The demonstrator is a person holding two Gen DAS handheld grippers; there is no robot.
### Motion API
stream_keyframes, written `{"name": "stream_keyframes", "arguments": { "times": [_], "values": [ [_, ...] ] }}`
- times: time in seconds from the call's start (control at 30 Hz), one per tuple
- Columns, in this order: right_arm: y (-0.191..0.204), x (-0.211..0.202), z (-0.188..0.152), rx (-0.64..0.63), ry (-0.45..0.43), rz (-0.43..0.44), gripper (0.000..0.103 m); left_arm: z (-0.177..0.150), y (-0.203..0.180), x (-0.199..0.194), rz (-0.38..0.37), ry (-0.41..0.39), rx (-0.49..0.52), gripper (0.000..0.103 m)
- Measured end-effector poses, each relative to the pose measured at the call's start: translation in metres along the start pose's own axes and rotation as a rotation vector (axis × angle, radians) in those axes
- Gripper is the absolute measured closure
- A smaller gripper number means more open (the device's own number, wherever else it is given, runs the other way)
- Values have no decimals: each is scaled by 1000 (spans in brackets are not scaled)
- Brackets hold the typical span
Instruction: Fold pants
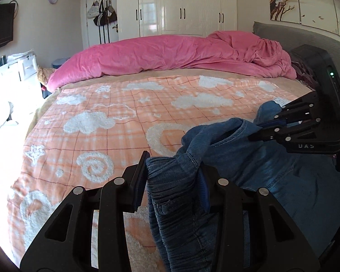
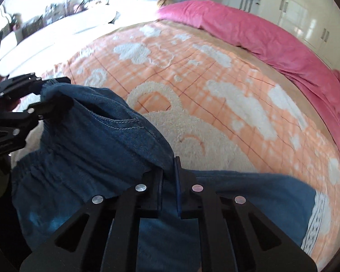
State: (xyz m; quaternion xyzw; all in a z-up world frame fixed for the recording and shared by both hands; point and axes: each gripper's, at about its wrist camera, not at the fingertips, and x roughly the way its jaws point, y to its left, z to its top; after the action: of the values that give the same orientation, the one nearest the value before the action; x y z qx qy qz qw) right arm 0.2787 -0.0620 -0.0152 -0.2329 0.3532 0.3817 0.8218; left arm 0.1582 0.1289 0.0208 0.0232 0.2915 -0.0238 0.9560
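Blue denim pants with an elastic waistband are held up over the bed. My left gripper is shut on a bunched part of the waistband. My right gripper shows at the right in the left wrist view, shut on the pants' edge. In the right wrist view the right gripper pinches a fold of the pants, and the left gripper grips the cloth at the far left. A leg end with a white lace hem lies on the blanket.
The bed carries an orange checked blanket with white fluffy shapes. A pink duvet is heaped along the far side. White wardrobes stand behind. A grey headboard is at the right.
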Motion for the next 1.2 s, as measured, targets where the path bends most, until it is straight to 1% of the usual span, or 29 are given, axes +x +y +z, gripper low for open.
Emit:
{"name": "stream_keyframes", "arguments": {
  "times": [0.13,0.2,0.3,0.33,0.4,0.43,0.47,0.53,0.63,0.7,0.8,0.83,0.93,0.97,1.0,1.03,1.1,1.17,1.2],
  "values": [
    [16,-47,-24,56,-79,-30,95,-5,-12,-22,9,-29,27,71],
    [25,-64,-34,69,-105,-35,95,-10,-17,-34,18,-50,55,67],
    [47,-89,-56,63,-145,-48,95,-20,-14,-45,15,-32,40,66],
    [57,-97,-65,56,-154,-56,95,-25,-14,-49,27,-17,30,66],
    [69,-106,-80,52,-162,-55,95,-32,-11,-60,84,6,17,66],
    [76,-109,-89,52,-164,-46,95,-36,-8,-67,75,10,1,66],
    [81,-111,-96,61,-165,-33,95,-38,-4,-73,53,15,-25,66],
    [93,-113,-108,63,-160,8,95,-45,2,-84,37,34,-66,66],
    [112,-112,-117,24,-148,7,95,-56,2,-93,17,59,-79,66],
    [123,-110,-122,14,-135,38,95,-62,-2,-97,7,87,-90,66],
    [137,-112,-127,-33,-132,29,95,-68,-10,-104,-19,110,-78,66],
    [142,-112,-129,-35,-128,52,95,-70,-13,-107,-28,111,-73,66],
    [150,-111,-133,-50,-118,84,95,-73,-16,-112,-64,136,-82,58],
    [153,-110,-134,-62,-111,88,95,-73,-17,-113,-80,143,-94,55],
    [156,-108,-137,-71,-102,87,95,-74,-16,-113,-105,153,-116,54],
    [156,-106,-138,-74,-94,87,95,-74,-14,-112,-113,157,-136,53],
    [154,-103,-141,-69,-79,89,95,-71,-10,-110,-112,168,-180,45],
    [152,-104,-143,-55,-77,100,95,-67,-9,-107,-85,179,-204,42],
    [152,-105,-145,-52,-80,101,95,-63,-8,-103,-94,186,-223,41]
  ]
}}
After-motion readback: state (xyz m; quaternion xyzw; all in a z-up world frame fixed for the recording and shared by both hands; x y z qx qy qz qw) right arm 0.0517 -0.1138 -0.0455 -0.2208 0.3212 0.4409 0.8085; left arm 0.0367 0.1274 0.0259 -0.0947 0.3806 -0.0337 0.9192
